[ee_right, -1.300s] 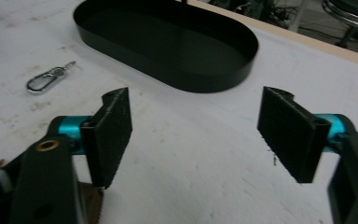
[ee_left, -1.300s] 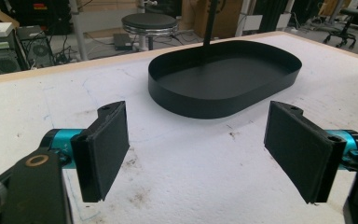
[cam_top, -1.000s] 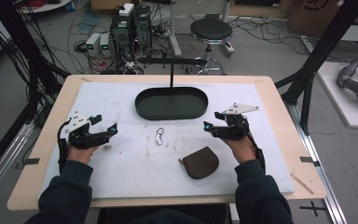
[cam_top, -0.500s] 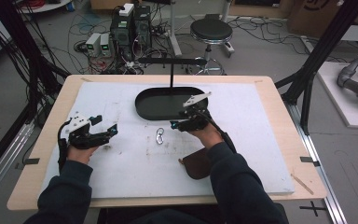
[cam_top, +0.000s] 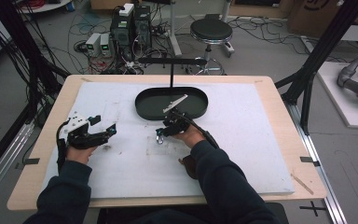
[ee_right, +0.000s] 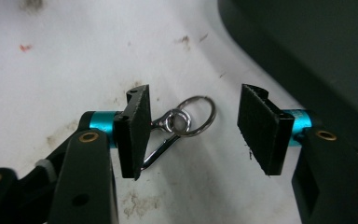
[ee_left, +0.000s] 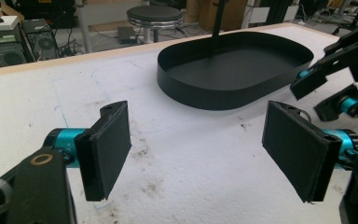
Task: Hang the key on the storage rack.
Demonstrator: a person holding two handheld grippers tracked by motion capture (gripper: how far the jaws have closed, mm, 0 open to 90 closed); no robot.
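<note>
A small metal clip with a key ring (ee_right: 186, 122) lies on the white mat (cam_top: 242, 140). My right gripper (ee_right: 193, 128) hovers low over it, and its jaws have just been closing. The clip lies between the pads; the far pad stands apart from the ring. In the high view the right gripper (cam_top: 161, 135) is at mid-table, just in front of the black oval tray (cam_top: 142, 112), with the key ring (cam_top: 160, 139) at its tips. My left gripper (cam_top: 112, 129) rests at the left of the mat, its jaws wide and bare (ee_left: 198, 149). The left gripper view catches the right gripper (ee_left: 335, 88) at its right edge.
The tray's wall (ee_left: 200, 95) holds nothing, and a thin black post (cam_top: 171, 74) rises behind it. A brown pouch (cam_top: 188, 166) lies on the mat, partly under the right forearm. The tray's dark wall (ee_right: 317, 42) stands close beside the right gripper.
The right hand has swung left across the mat from beside the pouch to over the key ring, dropping lower. Its jaws have narrowed. The left hand has kept still.
</note>
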